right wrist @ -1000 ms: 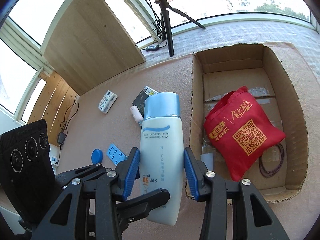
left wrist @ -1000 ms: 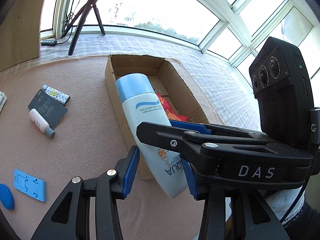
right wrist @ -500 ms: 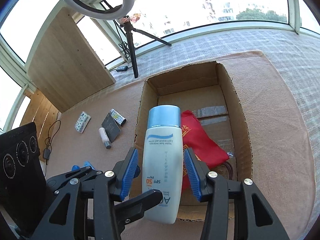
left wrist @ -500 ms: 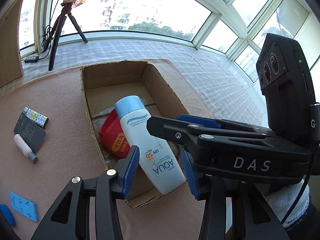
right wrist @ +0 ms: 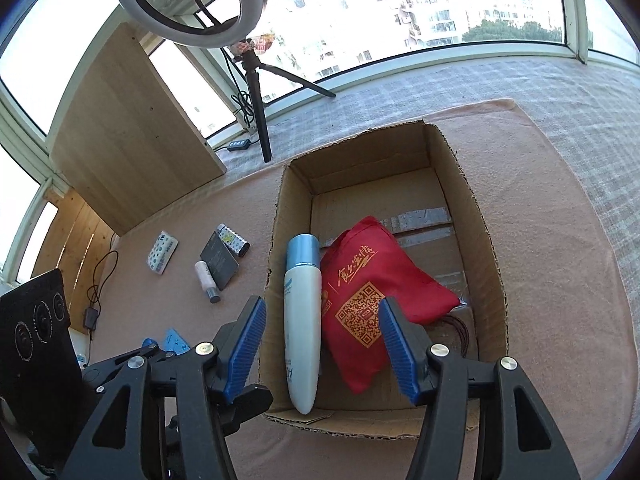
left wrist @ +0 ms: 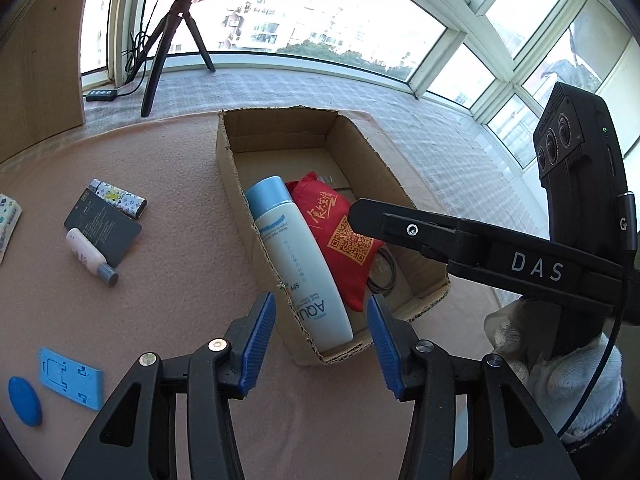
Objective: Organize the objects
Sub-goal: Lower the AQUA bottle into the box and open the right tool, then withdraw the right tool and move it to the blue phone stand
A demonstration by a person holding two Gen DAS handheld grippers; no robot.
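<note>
A white sunscreen bottle with a blue cap (left wrist: 298, 258) (right wrist: 302, 320) lies in the cardboard box (left wrist: 232, 168) (right wrist: 486, 240), along its left wall, beside a red cloth bag (left wrist: 340, 236) (right wrist: 372, 300). My left gripper (left wrist: 320, 340) is open and empty, above the box's near end. My right gripper (right wrist: 322, 352) is open and empty, just above the bottle's base. Each gripper's black body shows in the other's view.
On the pink mat left of the box lie a black card (left wrist: 102, 226), a patterned tube (left wrist: 118, 198), a small pink bottle (left wrist: 90, 254), a blue plate (left wrist: 70, 378) and a blue disc (left wrist: 24, 400). A tripod (right wrist: 260, 112) and wooden board (right wrist: 124, 128) stand behind.
The bottle went from held above the mat into the box. Both grippers opened, released it and drew back.
</note>
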